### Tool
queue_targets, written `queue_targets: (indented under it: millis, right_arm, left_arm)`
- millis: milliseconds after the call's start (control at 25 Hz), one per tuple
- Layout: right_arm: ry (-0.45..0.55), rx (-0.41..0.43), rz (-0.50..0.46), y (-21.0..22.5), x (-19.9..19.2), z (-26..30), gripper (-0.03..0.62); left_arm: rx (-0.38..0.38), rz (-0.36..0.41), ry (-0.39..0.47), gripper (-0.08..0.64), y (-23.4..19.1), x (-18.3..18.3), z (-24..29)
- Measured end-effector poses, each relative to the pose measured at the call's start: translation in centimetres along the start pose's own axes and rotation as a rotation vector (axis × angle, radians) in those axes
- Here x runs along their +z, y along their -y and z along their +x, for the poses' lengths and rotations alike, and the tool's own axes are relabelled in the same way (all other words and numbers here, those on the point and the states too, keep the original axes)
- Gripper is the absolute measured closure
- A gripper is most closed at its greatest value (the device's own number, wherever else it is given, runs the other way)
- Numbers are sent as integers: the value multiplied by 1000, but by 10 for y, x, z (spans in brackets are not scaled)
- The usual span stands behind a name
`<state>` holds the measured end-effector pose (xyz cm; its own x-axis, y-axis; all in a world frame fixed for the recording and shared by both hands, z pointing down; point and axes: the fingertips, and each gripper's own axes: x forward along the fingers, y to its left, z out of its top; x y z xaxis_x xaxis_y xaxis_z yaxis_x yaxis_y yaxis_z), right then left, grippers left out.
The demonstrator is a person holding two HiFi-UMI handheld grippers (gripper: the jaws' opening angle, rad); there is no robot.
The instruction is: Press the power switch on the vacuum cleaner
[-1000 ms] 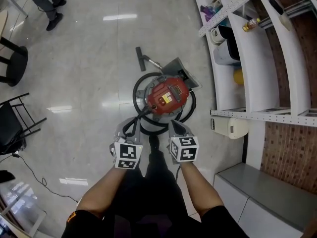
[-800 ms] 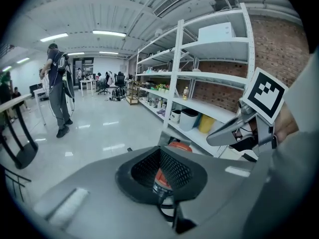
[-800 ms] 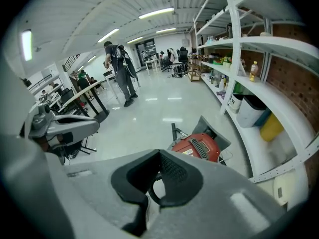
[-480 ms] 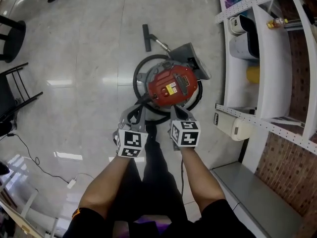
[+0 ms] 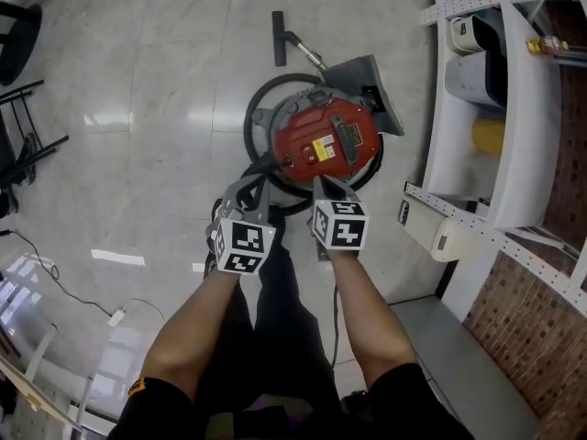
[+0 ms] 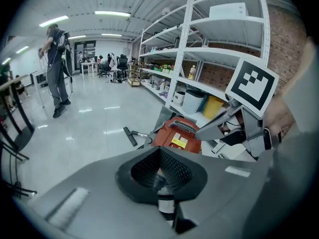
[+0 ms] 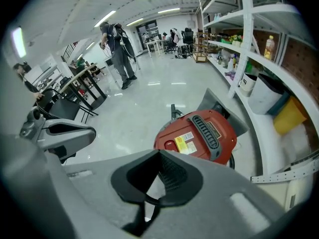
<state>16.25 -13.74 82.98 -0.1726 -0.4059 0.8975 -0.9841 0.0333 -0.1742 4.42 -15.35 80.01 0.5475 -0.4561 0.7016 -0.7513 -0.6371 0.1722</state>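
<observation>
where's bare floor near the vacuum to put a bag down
Widest bare floor lies left of the vacuum cleaner, between its hose loop and the chairs. Also beyond the nozzle. Crowded on the right, where the grey panel and shelving close in.

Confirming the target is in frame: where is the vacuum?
The vacuum sits on the floor at the head view's upper centre, just beyond the left gripper and right gripper, white shelving to its right.

Left hand-held gripper [image 5: 240, 198], right hand-held gripper [image 5: 325, 189] moved closer to vacuum cleaner [image 5: 328, 145].
</observation>
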Motion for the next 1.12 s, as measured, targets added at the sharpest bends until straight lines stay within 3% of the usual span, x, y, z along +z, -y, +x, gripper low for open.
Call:
queue_targets:
  millis: [560, 1120]
  right_arm:
    - [-26, -20, -18, 19, -15, 60, 600]
    - [-108, -22, -42, 28, -21, 89, 600]
  left_arm:
    - [30, -7, -20, 545, -9, -42, 31]
    - [38, -43, -19, 545, -10, -46, 39]
